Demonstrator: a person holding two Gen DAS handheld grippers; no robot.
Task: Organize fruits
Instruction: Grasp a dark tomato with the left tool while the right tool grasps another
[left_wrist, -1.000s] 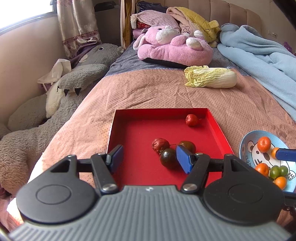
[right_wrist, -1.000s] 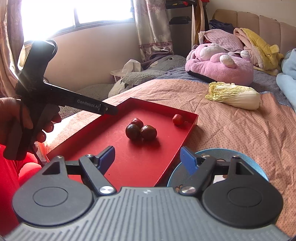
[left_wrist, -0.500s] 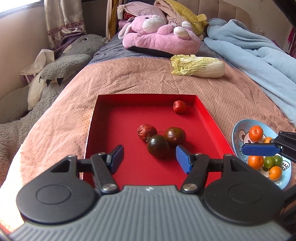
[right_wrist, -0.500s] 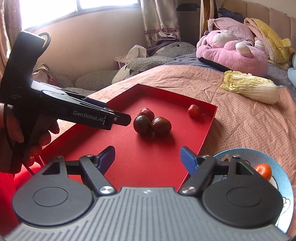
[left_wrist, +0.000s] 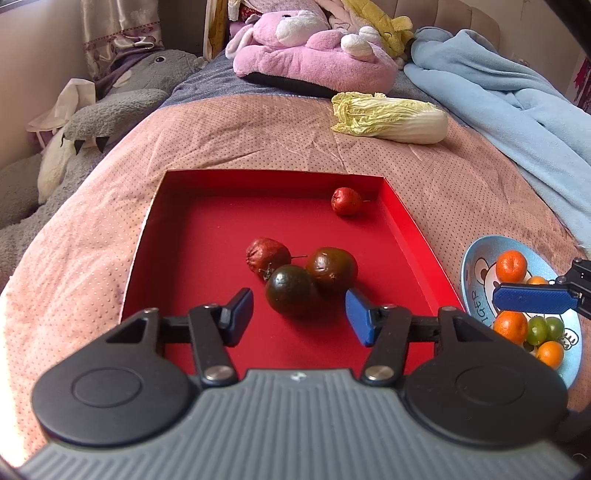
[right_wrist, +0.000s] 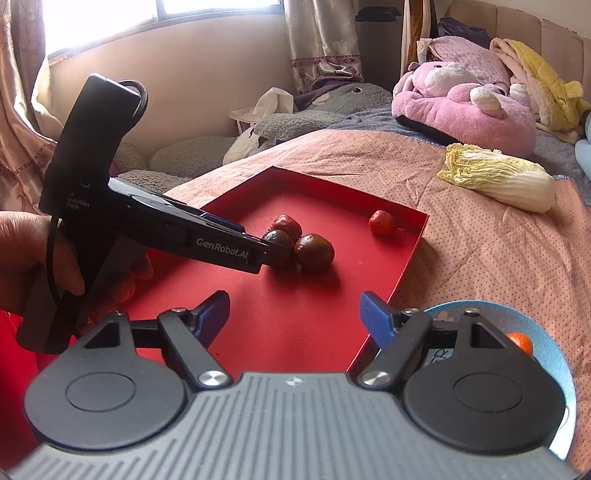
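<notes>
Fruits: 4 lie in the red tray (left_wrist: 207, 236) on the bed (left_wrist: 258, 144). 3 of them touch in a cluster mid-tray: a wrinkled red fruit (left_wrist: 267, 255), a brown fruit (left_wrist: 331, 270) and a dark fruit (left_wrist: 291, 290). A small red fruit (left_wrist: 346, 201) sits apart near the far right corner. More fruit, orange and green, fills the blue bowl (left_wrist: 476, 280) just right of the tray.

Left claw (left_wrist: 301, 317): wide, holding nothing, its blue pads flanking the dark fruit without touching it. The right wrist view shows the same claw (right_wrist: 275, 254) low over the tray with its tip at the dark fruit (right_wrist: 280, 242), beside the brown fruit (right_wrist: 314, 252); the left hand (right_wrist: 33, 266) grips the handle.

Right claw (right_wrist: 293, 321): wide, holding nothing, poised over the near tray edge and the bowl (right_wrist: 554, 332); one of its pads (left_wrist: 532, 299) shows above the bowl in the left wrist view.

Change over the last second: the left claw has advanced down the tray, so the cluster now sits at its mouth instead of ahead of it. The fruits and tray have not shifted. The right claw has drifted slightly leftward over the tray edge, with no change in opening.

Meaning for the task: the approach looks nearly complete, and closing on the dark fruit appears to be the step in hand; its neighbours, pressed against it, may be nudged.
</notes>
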